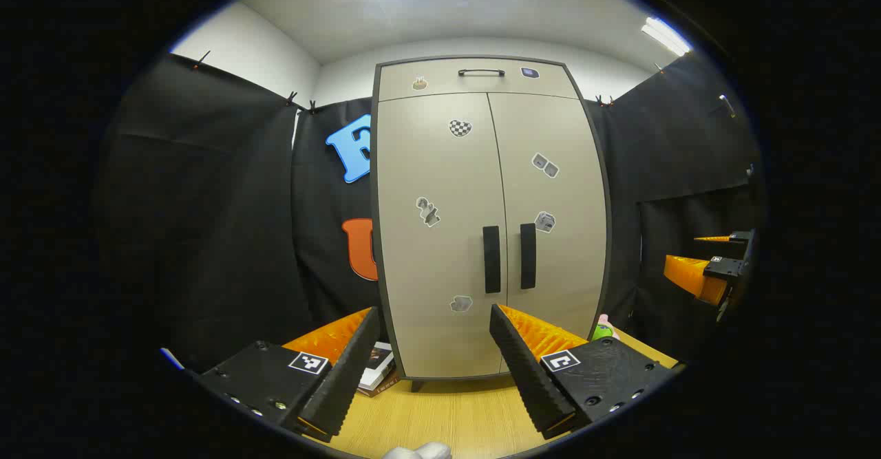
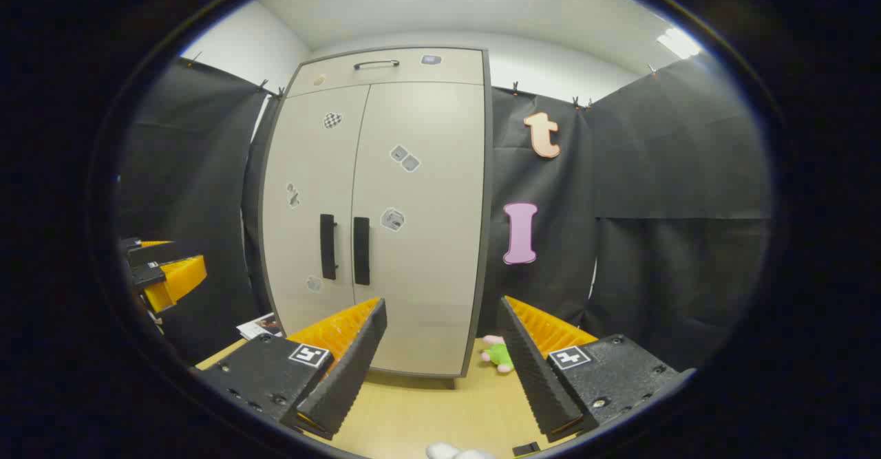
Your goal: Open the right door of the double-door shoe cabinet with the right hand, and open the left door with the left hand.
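We've got the left gripper and right gripper both with jaws spread, holding nothing, over the near edge of the light wooden bench. Farther back on the bench stands the tall beige double-door shoe cabinet, both doors closed, its two black vertical handles side by side at the centre seam. A small green-and-pink plush toy lies by its right corner.

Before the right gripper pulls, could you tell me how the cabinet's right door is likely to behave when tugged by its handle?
The right door looks like a flat rigid panel, so it should swing stiffly rather than flex. Its vertical bar handle sits at the inner edge, far from the presumed outer hinge, so pulling probably takes little force. The tall cabinet might rock slightly.
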The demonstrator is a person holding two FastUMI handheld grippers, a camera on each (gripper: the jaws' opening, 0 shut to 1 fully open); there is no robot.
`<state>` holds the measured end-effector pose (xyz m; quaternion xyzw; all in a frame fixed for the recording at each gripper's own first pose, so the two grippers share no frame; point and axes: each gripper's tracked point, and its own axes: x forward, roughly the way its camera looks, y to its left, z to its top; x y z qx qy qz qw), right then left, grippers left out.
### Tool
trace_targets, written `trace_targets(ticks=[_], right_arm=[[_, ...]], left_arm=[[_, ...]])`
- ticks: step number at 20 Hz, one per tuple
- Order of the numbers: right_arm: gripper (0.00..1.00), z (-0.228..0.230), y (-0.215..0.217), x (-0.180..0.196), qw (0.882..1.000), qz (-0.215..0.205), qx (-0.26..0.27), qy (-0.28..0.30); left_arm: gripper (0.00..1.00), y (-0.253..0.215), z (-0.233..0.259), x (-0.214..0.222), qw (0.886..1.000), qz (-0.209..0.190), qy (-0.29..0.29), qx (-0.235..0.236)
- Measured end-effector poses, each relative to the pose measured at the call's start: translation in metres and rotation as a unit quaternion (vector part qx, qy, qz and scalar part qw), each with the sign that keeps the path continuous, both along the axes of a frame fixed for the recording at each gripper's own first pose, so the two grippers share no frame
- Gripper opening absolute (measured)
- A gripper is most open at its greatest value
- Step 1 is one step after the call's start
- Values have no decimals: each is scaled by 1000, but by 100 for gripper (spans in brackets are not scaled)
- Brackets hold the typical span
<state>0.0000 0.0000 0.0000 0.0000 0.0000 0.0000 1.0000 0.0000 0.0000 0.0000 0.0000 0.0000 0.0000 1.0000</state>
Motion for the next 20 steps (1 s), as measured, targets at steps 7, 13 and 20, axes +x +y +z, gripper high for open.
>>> trace_targets(ticks=[7, 13, 20], right_arm=[[100, 4, 2, -4, 1000, 2, 0, -3], [100, 6, 2, -8, 1000, 4, -4, -3], [100, 5, 10, 0, 1000, 10, -9, -1]], left_arm=[[96, 6, 2, -5, 1000, 3, -4, 3], [96, 11, 2, -7, 1000, 6, -4, 2], [96, 16, -4, -7, 1000, 6, -1, 0]])
